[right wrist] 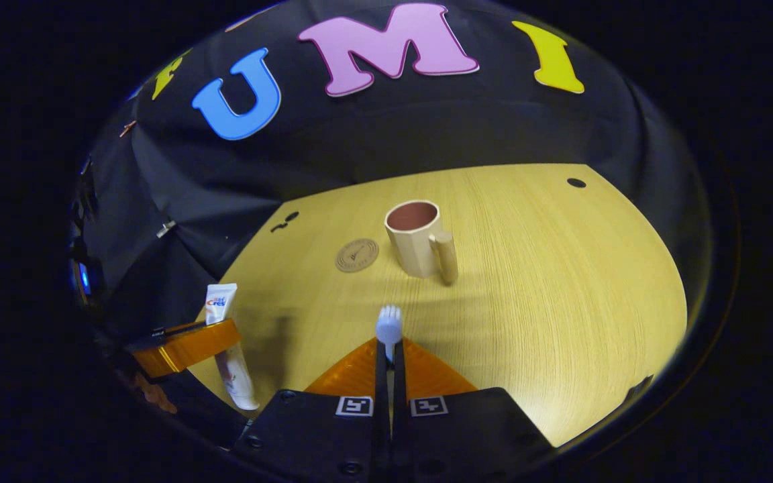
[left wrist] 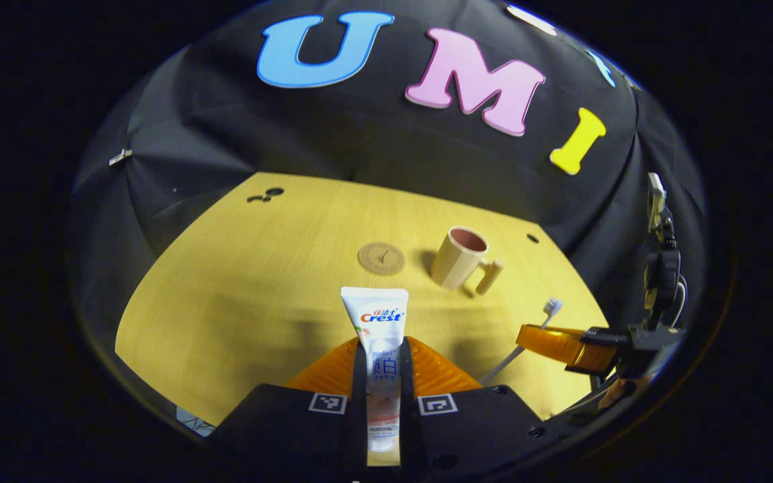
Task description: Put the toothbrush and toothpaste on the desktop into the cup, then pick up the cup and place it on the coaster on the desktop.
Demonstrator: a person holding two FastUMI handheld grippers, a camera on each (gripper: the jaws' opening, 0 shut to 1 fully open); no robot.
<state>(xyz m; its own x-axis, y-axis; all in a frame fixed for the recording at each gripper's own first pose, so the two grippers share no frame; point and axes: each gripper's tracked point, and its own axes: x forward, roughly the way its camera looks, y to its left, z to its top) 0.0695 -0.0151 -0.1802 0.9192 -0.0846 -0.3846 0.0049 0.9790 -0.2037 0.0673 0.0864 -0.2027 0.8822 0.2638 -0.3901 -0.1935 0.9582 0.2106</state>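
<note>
Between the left gripper fingers stands the toothpaste (cup beyond).

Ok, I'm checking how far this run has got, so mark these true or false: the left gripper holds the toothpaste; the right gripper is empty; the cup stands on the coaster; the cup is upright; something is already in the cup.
1. The left gripper holds the toothpaste. True.
2. The right gripper is empty. False: it is shut on the toothbrush, bristle head sticking out past the fingers.
3. The cup stands on the coaster. False: it stands on the desktop beside the coaster, apart from it.
4. The cup is upright. True.
5. Something is already in the cup. False: what shows of its inside is empty.
</note>
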